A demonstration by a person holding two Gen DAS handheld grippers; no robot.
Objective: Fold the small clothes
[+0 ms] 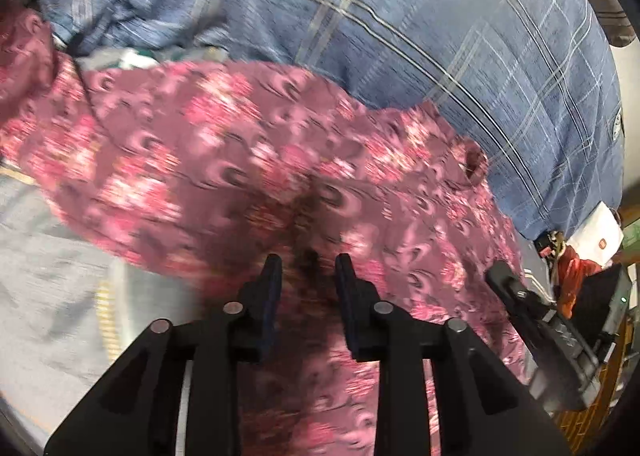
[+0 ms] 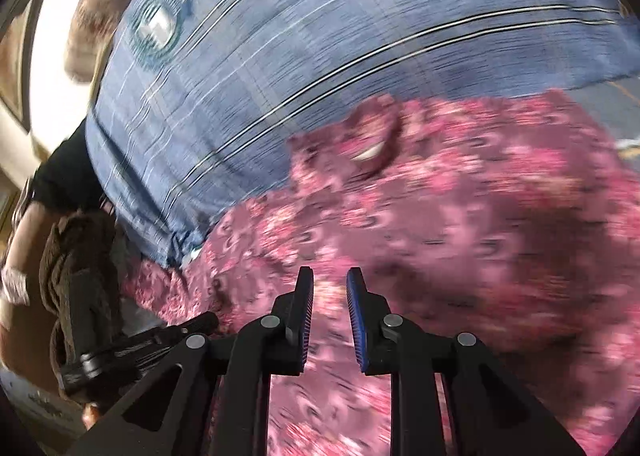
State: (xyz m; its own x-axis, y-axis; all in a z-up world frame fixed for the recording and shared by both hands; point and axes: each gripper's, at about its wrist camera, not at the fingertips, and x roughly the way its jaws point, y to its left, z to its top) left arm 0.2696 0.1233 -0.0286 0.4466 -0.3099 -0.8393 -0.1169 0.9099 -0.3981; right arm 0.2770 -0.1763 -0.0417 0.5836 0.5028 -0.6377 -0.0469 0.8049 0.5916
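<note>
A pink floral garment (image 1: 240, 160) lies spread below both grippers, blurred by motion; it also fills the lower right wrist view (image 2: 460, 216). Its neck opening shows in the left wrist view (image 1: 474, 162) and the right wrist view (image 2: 374, 154). My left gripper (image 1: 308, 262) is open just above the cloth, nothing between its fingers. My right gripper (image 2: 330, 276) is open above the same cloth, empty. The right gripper's body shows at the right edge of the left wrist view (image 1: 536, 320).
A blue plaid cloth (image 1: 400, 16) with a round emblem lies beyond the pink garment, also in the right wrist view (image 2: 280, 36). A grey surface (image 1: 48, 248) shows at left. Dark clothes (image 2: 76, 256) and a box sit at the right wrist view's left edge.
</note>
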